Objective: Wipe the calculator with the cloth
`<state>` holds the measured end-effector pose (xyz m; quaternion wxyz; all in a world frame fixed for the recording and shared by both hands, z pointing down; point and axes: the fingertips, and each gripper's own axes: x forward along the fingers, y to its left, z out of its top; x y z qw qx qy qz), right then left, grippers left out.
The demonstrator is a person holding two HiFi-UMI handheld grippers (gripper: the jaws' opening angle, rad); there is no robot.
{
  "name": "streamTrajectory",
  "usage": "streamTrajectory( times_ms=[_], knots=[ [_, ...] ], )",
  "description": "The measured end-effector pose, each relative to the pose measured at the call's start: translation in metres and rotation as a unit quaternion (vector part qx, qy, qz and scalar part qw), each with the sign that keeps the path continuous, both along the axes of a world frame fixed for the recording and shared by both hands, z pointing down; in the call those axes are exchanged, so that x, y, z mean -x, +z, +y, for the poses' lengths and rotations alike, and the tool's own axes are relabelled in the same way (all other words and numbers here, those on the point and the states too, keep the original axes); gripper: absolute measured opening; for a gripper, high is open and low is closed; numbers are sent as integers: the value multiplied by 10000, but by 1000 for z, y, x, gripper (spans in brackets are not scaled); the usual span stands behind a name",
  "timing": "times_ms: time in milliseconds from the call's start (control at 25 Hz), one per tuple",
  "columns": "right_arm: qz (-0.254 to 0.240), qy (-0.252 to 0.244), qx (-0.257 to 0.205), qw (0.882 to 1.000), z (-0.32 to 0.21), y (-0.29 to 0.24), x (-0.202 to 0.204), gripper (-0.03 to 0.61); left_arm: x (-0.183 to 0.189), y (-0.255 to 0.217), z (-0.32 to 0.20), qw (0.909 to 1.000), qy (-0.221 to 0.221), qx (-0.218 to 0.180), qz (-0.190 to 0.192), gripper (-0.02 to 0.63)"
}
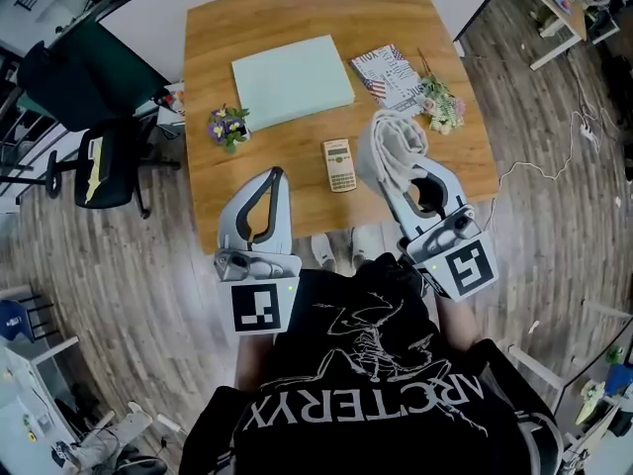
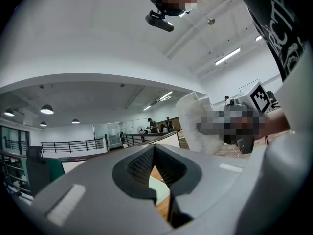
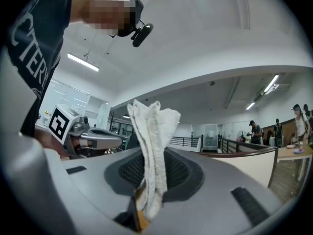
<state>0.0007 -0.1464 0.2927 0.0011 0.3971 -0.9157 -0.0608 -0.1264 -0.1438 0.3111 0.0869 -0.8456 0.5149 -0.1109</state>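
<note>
A small beige calculator [image 1: 339, 164] lies on the wooden table [image 1: 297, 181] near its front edge. My right gripper [image 1: 398, 166] is held raised just right of the calculator, shut on a white cloth [image 1: 392, 137] that stands up out of its jaws. In the right gripper view the cloth [image 3: 151, 141] is pinched between the pads and points upward. My left gripper [image 1: 274, 176] hovers left of the calculator, over the table's front edge. Its jaws [image 2: 154, 148] are shut with nothing between them. The cloth [image 2: 198, 126] also shows off to the right in the left gripper view.
A pale green pad [image 1: 292, 80] lies at mid-table, with a flag-patterned booklet [image 1: 386, 72] and a flower sprig [image 1: 440, 102] to its right. A small purple flower bunch [image 1: 227, 125] sits at left. A black chair [image 1: 104, 161] stands left of the table.
</note>
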Motion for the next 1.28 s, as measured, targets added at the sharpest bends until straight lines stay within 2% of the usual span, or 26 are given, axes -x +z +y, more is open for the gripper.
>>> streamTrajectory(
  times_ms=[200,400,520,640,720,760,840,960,1040,1120,1200,1280],
  knots=[
    [501,-168,-234,9983,-21,6,-2,86,-4,3,-19,9998,-179,-48,51,9],
    [530,-356,-202,9978,-34,10,-6,86,-10,1,-27,9991,-280,67,323,9],
    [901,-460,111,9948,-44,41,-10,86,-15,5,-27,9987,-344,126,357,9],
    [1655,-601,656,9822,-70,106,-6,86,-14,7,-26,9981,-482,173,338,9],
    [2341,-860,786,9652,-87,156,3,86,-12,8,-22,9977,-588,191,293,9],
    [2749,-1014,854,9523,-93,182,7,86,-11,8,-20,9973,-646,210,268,9],
    [3513,-1322,999,9215,-102,235,15,86,-7,10,-16,9967,-751,250,207,9],
    [4510,-1742,1150,8678,-108,308,25,86,-3,12,-10,9959,-861,283,73,9],
    [5002,-1969,1183,8349,-111,347,30,86,-2,15,-5,9954,-900,334,-60,9],
    [5365,-2129,1221,8074,-114,377,33,86,-2,17,0,9947,-927,403,-168,9],
    [5629,-2174,1229,7879,-118,398,35,86,0,18,5,9940,-973,459,-212,9],
    [5809,-2118,1178,7771,-124,411,38,86,4,19,8,9931,-1043,505,-198,9]
  ],
)
